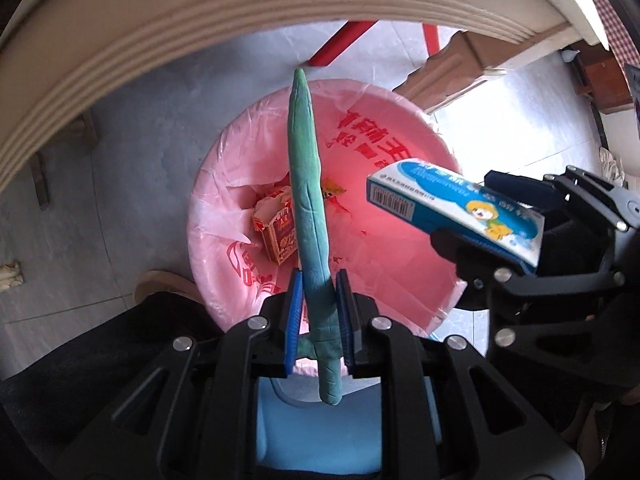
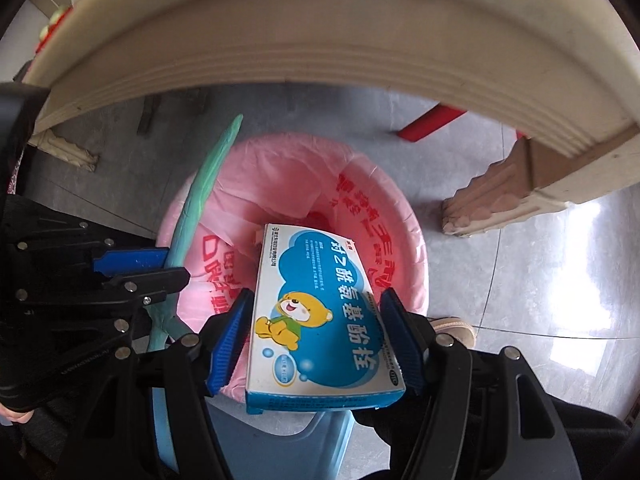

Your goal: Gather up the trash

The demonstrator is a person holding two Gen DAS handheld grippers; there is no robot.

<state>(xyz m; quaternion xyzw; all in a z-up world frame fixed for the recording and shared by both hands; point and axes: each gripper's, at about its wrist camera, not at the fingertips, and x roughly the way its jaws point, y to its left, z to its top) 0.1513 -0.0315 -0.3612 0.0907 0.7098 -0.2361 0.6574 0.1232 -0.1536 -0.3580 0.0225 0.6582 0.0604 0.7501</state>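
A pink bag-lined bin [image 1: 208,208] [image 2: 404,220] stands on the floor below both grippers. A small red and yellow box [image 1: 280,236] and crumpled wrappers lie inside it. My left gripper [image 1: 319,276] is shut on a long green strip [image 1: 306,168], which points out over the bin's mouth. My right gripper [image 2: 316,296] is shut on a blue and white medicine box [image 2: 320,312] with a cartoon bear, held over the bin's near side. The left wrist view shows the right gripper [image 1: 460,208] and its box [image 1: 452,204] at the right. The right wrist view has the left gripper [image 2: 176,270] and strip [image 2: 204,184] at the left.
A cream table edge [image 1: 200,20] [image 2: 320,40] arcs across the top, close above the bin. Its carved leg [image 2: 500,196] stands right of the bin. A red leg [image 1: 344,44] shows behind. A pale blue plastic seat [image 1: 312,432] sits under the grippers. A shoe [image 2: 452,326] rests on grey tiles.
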